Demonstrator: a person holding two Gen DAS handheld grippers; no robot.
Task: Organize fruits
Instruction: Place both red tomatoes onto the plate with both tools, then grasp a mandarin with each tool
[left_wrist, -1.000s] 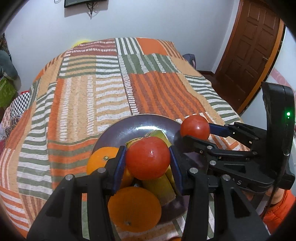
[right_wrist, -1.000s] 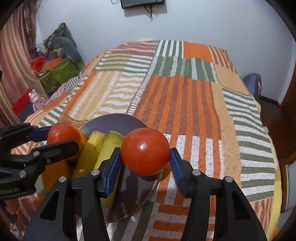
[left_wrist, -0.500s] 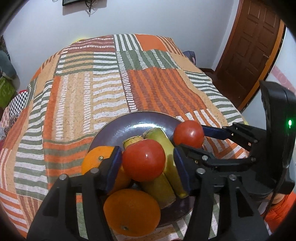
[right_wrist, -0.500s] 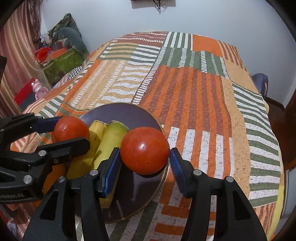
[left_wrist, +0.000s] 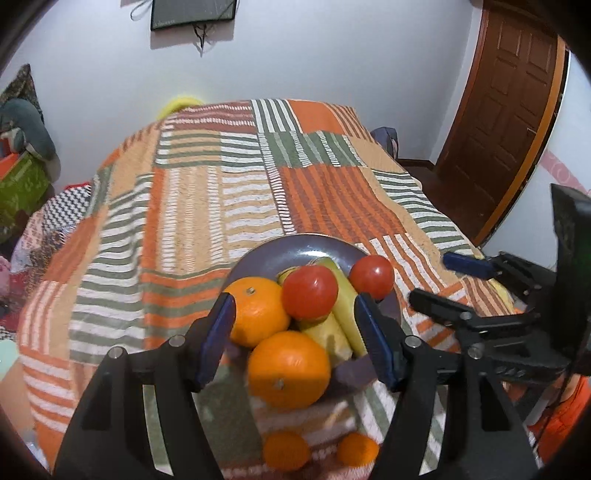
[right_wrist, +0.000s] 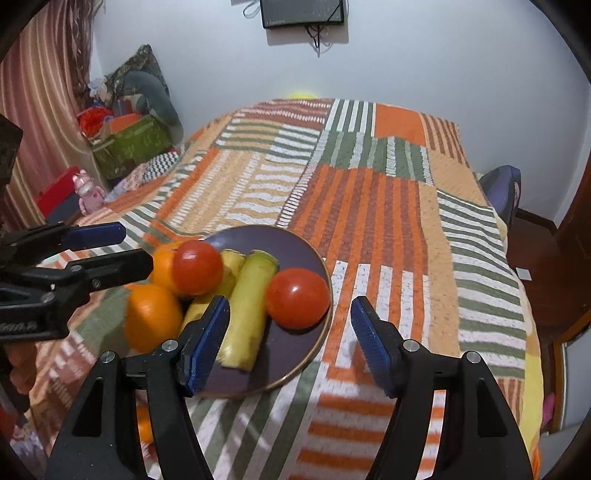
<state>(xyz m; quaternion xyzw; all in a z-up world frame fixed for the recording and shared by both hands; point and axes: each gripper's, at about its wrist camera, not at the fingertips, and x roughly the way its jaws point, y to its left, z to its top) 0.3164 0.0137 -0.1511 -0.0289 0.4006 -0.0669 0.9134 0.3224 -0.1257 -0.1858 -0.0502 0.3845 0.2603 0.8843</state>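
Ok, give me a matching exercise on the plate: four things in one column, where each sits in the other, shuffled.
Things:
1. right tomato
2. left tomato
3. bananas
4. small oranges

Places:
A. on top of the fruit pile
B. off the plate, on the bedspread
C. near the plate's right rim
D. lying lengthwise mid-plate

Pairs: 1-C, 2-A, 3-D, 4-B

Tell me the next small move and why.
Probably send the left gripper down to the small orange fruit on the striped bedspread: both grippers have just opened, empty, both red tomatoes rest on the dark round plate.
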